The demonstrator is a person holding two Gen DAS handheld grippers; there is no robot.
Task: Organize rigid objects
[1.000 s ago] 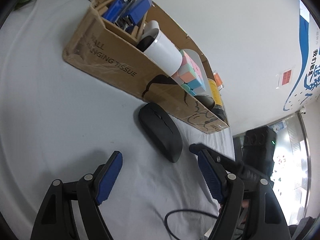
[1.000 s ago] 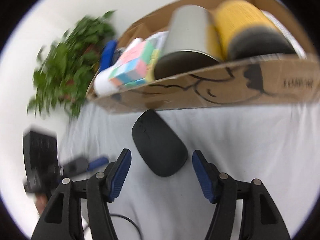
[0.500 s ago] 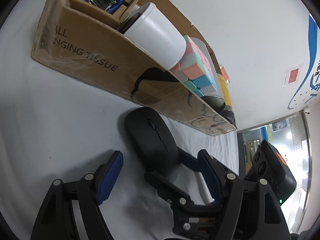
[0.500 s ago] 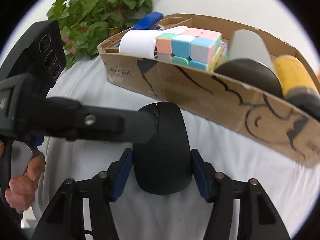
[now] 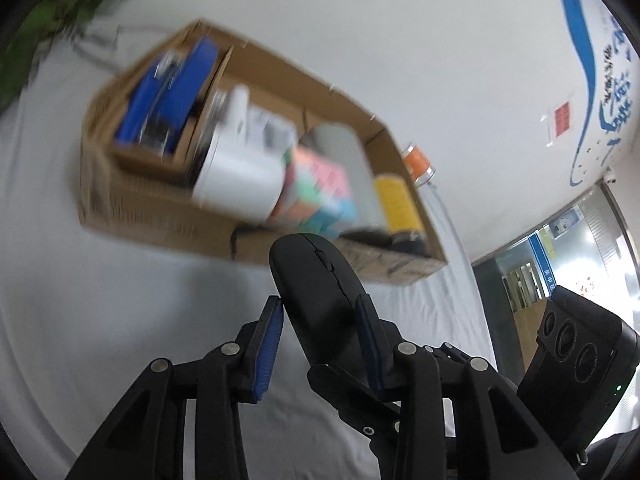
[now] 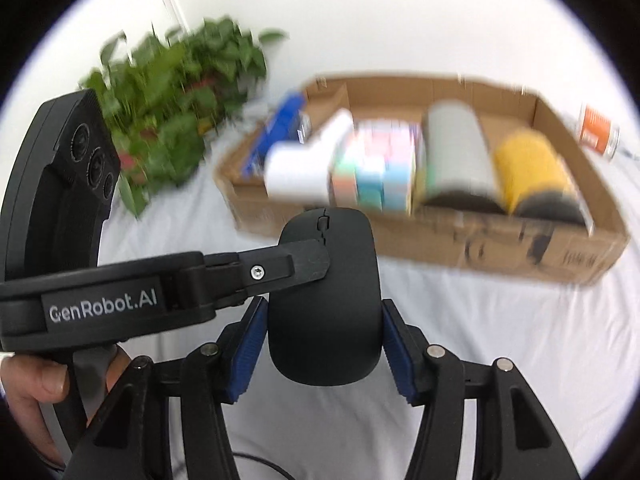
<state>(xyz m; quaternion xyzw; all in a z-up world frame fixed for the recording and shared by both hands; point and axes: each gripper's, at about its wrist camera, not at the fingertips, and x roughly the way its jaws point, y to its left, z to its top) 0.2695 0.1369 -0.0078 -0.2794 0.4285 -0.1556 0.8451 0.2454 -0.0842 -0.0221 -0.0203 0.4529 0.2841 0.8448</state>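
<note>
White cloth covered the desk [image 6: 500, 344] where both grippers' fingers, left [image 5: 320, 344] closing and right [image 6: 324, 344] clamped, held a smooth, rigid, likely light mouse [image 6: 326, 300] by its sides before the cardboard box [image 6: 480, 248].

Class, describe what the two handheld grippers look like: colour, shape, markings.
Left gripper and right gripper: black plastic, angular linkage arms, silver pivot pins, ribbed blue pads on the fingers, a three-lens module on each body. White GenRobot.AI lettering marks the left, whose jaws are closing on a black mouse.
</note>
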